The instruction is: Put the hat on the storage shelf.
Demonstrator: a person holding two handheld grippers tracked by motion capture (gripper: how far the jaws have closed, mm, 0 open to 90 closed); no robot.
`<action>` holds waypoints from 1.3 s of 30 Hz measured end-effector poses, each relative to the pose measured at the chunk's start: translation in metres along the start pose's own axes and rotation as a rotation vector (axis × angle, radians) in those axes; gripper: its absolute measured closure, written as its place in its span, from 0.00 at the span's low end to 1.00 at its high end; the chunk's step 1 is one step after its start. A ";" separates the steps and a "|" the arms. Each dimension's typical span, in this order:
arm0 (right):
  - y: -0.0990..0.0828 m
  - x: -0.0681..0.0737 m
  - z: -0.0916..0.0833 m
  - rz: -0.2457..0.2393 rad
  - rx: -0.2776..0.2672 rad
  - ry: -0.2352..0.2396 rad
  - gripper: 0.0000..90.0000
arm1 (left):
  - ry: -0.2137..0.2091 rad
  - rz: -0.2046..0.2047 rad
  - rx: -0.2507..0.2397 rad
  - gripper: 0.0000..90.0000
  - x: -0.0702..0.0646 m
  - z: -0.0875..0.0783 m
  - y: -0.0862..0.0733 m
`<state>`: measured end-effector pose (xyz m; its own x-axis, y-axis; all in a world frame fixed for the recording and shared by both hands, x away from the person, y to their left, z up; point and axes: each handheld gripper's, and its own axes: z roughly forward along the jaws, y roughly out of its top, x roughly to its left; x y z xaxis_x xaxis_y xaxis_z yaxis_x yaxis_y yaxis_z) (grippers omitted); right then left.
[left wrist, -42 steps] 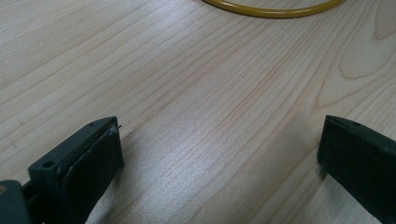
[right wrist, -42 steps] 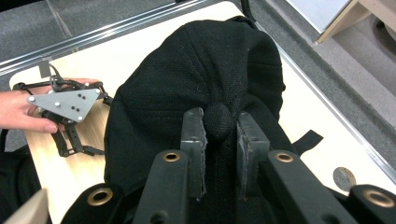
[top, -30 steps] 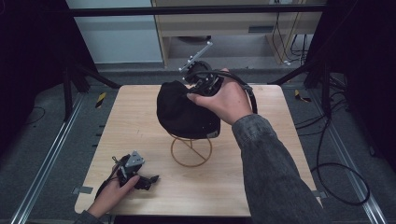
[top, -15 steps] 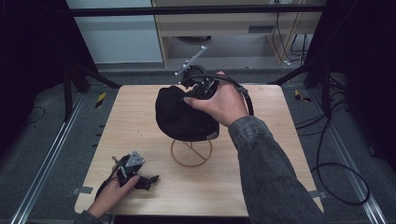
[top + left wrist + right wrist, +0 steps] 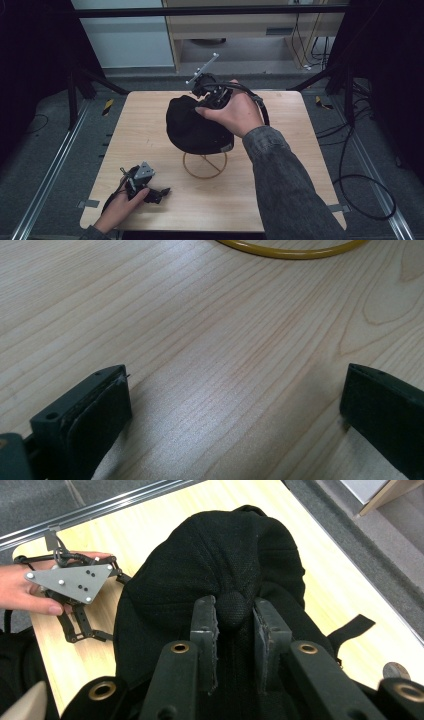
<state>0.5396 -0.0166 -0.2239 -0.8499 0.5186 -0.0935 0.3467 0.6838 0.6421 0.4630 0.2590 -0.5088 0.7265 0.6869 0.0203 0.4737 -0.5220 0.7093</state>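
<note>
R gripper point(image 5: 202, 92) has its jaws pinched tight on the top button of the black cap point(image 5: 195, 125), which sits over the wire stand point(image 5: 205, 167) mid-bench point(image 5: 150, 120). L gripper point(image 5: 160, 191) rests at the bench's near-left corner, well apart from the cap, jaws wide open w/ nothing between.

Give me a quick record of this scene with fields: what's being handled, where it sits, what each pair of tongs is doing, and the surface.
item: black cap
support: yellow wire stand, the cap above it
right tongs: shut on the cap's top button
left tongs: open, nothing between them, low over the table near its front left corner
surface: light wooden table
stand ring: its edge shows ahead of the left tongs
</note>
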 end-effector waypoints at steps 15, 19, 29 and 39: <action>-0.001 -0.001 0.003 0.016 0.009 0.002 0.79 | 0.000 0.000 0.000 0.00 0.000 0.000 0.000; -0.001 -0.001 0.003 0.019 0.011 0.007 0.79 | 0.000 0.000 0.000 0.00 0.000 0.000 0.000; -0.004 -0.001 0.005 0.027 0.012 0.013 0.75 | 0.001 0.000 0.001 0.00 0.000 0.000 0.000; -0.011 0.001 0.001 0.037 -0.007 0.019 0.71 | 0.001 -0.001 0.000 0.00 0.000 0.000 0.000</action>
<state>0.5354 -0.0228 -0.2321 -0.8441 0.5334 -0.0548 0.3752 0.6605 0.6503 0.4630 0.2590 -0.5089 0.7257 0.6877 0.0200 0.4742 -0.5211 0.7096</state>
